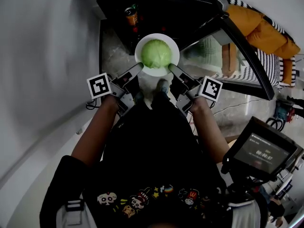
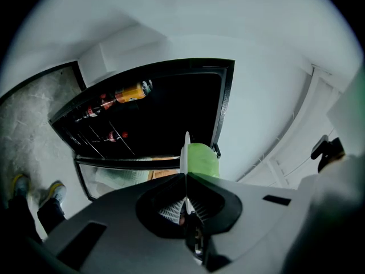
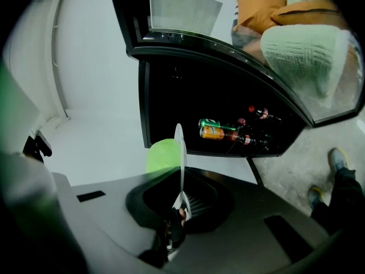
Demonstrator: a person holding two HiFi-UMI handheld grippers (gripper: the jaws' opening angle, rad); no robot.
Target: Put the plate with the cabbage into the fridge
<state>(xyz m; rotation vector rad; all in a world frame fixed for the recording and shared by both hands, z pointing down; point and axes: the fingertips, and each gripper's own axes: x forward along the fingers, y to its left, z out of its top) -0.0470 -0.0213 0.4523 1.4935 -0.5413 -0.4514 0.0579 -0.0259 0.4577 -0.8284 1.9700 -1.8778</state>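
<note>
A white plate (image 1: pixel 142 64) carries a round green cabbage (image 1: pixel 156 53) and hangs in front of the open dark fridge (image 1: pixel 175 8). My left gripper (image 1: pixel 140 67) is shut on the plate's left rim and my right gripper (image 1: pixel 170 67) is shut on its right rim. In the left gripper view the plate (image 2: pixel 186 153) shows edge-on between the jaws, with the cabbage (image 2: pixel 203 160) to its right. Seen from the right gripper, the plate (image 3: pixel 179 153) stands edge-on with the cabbage (image 3: pixel 162 154) at its left.
The fridge's glass door (image 1: pixel 247 56) stands open at the right. Drink cans (image 1: pixel 131 16) and bottles (image 3: pixel 259 114) lie on a fridge shelf. The person's shoes (image 1: pixel 163 86) stand on the pale stone floor (image 1: pixel 111 56). A white wall (image 1: pixel 42 65) runs along the left.
</note>
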